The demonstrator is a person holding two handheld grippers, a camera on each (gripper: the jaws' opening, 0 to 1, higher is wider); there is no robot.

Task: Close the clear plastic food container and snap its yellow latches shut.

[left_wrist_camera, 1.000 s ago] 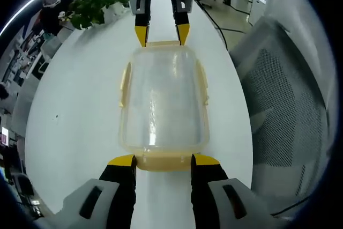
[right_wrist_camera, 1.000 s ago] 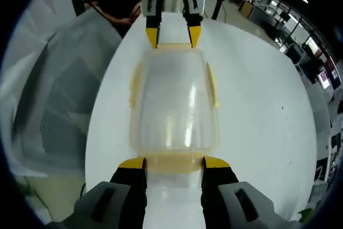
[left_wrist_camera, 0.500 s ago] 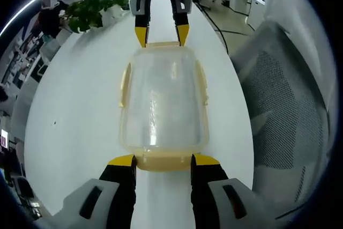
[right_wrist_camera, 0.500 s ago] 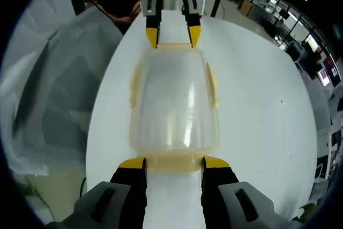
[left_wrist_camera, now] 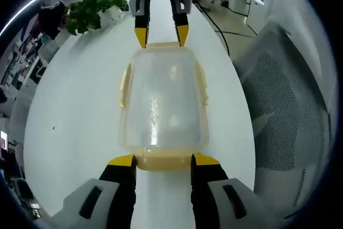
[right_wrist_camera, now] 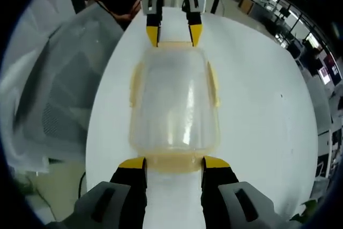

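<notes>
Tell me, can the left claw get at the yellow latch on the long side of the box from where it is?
Probably not without moving. The left claw sits at the short end of the container, its tips astride that end's latch. The side latch lies off to one side, with bare table around it.

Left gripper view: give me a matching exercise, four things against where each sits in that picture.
Things:
1. container
2. potted plant
3. mesh chair
4. right gripper

Places:
A. upper left, on the table's far part
B. right side, beside the table
C. centre, on the table
D. top, at the container's far end

Pairs: 1-C, 2-A, 3-B, 4-D
</notes>
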